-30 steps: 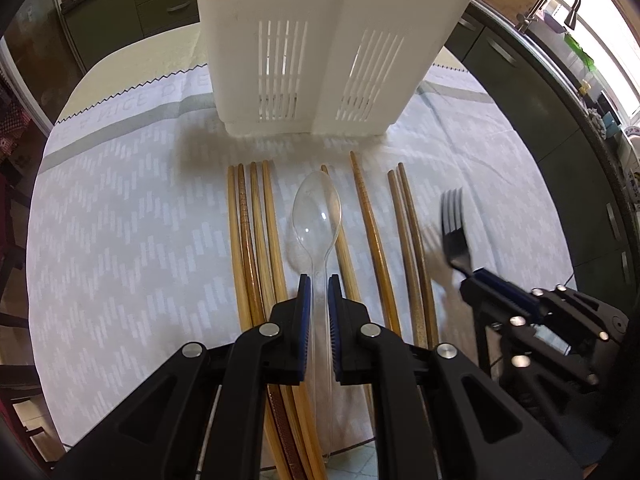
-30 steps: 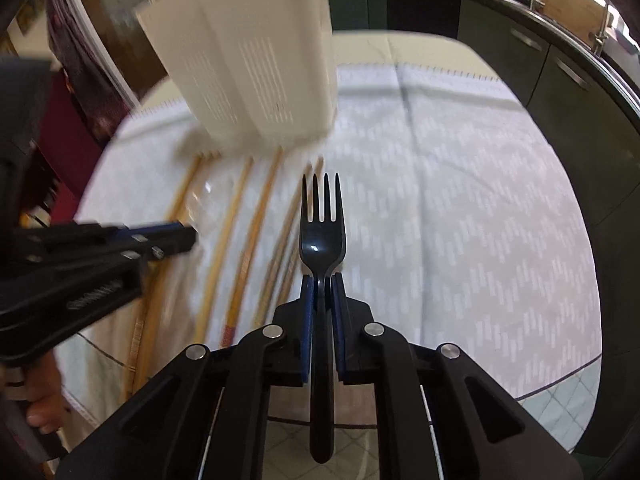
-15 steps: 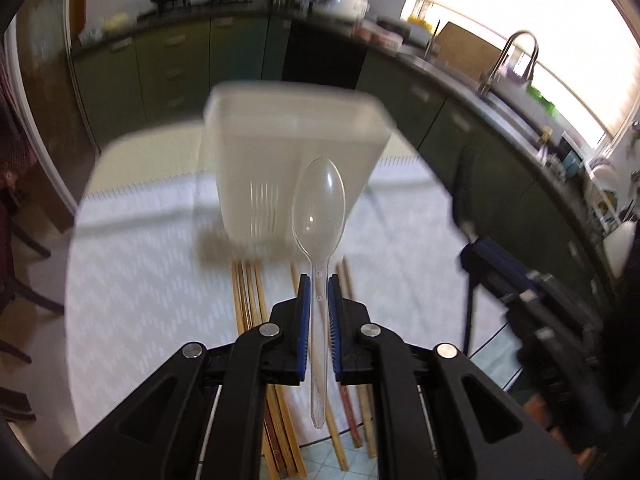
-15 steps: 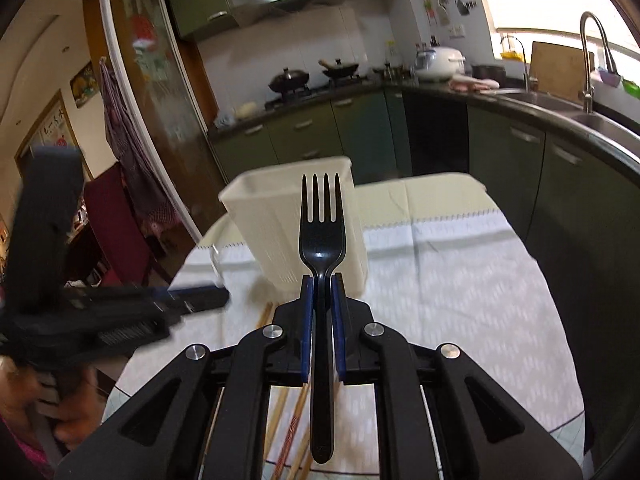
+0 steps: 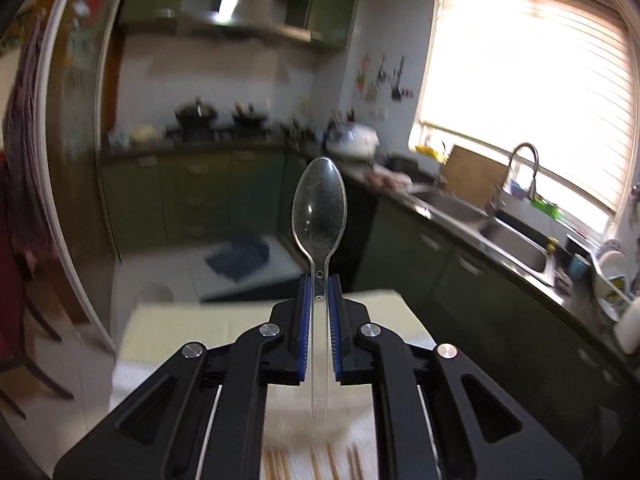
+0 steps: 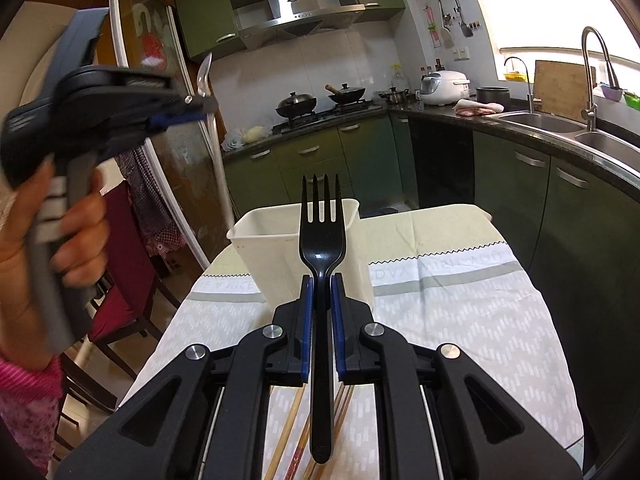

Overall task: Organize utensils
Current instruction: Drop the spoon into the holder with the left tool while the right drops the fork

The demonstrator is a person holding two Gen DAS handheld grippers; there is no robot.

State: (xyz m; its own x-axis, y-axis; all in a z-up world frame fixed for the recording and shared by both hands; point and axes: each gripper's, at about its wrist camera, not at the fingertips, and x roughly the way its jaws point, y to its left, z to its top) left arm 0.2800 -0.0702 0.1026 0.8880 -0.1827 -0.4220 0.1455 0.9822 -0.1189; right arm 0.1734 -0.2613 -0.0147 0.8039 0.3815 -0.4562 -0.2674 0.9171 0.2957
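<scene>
My left gripper [image 5: 319, 284] is shut on a clear plastic spoon [image 5: 319, 216], bowl up, held high above the table. The left gripper also shows in the right wrist view [image 6: 200, 106], raised at the upper left with the spoon [image 6: 204, 74] upright. My right gripper [image 6: 320, 284] is shut on a black plastic fork [image 6: 321, 240], tines up, in front of the white utensil holder [image 6: 272, 252] on the table. Wooden chopsticks [image 6: 292, 432] lie on the cloth under the right gripper; their ends show in the left wrist view [image 5: 320, 466].
The table has a white patterned cloth [image 6: 472, 320]. A dark chair with a red seat [image 6: 120, 296] stands at its left. Green cabinets, a stove [image 6: 320, 108] and a sink [image 6: 560, 124] run along the back and right.
Both grippers have lifted their utensils off the table and tilted up. The left one rose higher and faces the kitchen; the holder has dropped out of its view.
</scene>
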